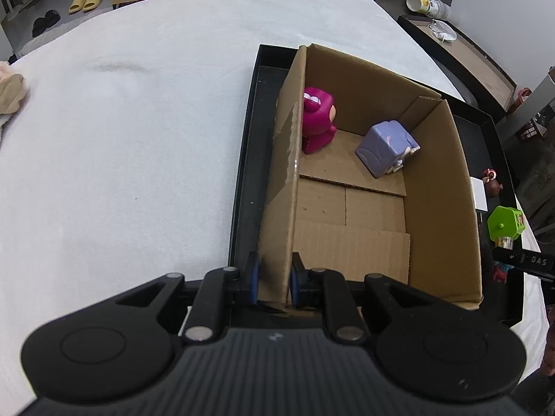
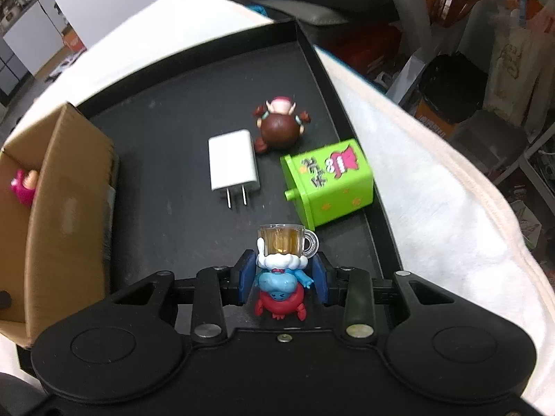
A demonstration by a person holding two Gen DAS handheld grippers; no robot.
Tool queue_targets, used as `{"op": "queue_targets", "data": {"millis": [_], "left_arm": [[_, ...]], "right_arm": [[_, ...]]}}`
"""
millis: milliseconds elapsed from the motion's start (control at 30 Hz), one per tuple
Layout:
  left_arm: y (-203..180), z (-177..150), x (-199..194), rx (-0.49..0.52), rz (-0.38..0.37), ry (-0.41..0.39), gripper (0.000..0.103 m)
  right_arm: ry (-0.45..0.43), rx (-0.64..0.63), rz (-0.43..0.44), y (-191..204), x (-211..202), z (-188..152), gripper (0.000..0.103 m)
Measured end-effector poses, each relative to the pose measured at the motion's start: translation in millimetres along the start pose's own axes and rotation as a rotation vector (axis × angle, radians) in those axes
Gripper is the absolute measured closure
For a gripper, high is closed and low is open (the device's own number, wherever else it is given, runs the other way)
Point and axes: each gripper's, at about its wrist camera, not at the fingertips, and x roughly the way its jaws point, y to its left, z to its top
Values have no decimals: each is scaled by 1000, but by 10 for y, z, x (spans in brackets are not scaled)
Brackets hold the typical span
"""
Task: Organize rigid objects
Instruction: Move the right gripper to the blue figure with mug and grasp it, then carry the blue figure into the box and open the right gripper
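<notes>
My left gripper is shut on the near end of the left wall of an open cardboard box, one pad on each side of it. Inside the box a magenta figure and a lavender cube toy rest at the far end. The box stands in a black tray. In the right wrist view my right gripper is shut on a small blue figurine with a red base and a tiny beer mug on its head, low over the tray.
A white plug charger, a brown-haired figure and a green cube box lie on the tray beyond the right gripper. The cardboard box stands to its left. White cloth covers the table; furniture and clutter sit past its edges.
</notes>
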Motion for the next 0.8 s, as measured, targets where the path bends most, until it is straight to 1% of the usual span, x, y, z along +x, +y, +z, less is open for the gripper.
{"op": "queue_targets", "data": {"millis": [100,267,567,800], "left_arm": [[-17,-4,-6,10,6,-3,87],[1,-15,-3,9,-1,-6,87],[58,-18,-19,-2,-22,-8,87],[87,-19,-23,-3,-33,-9,87]], "right_arm": [[-14,-7,5,4,-69,1,68],[-35,-28,12,119,-176,-16,68],[-75,-55,21,257,-356,118,68],[-111,-79,34,443,-500,213,68]]}}
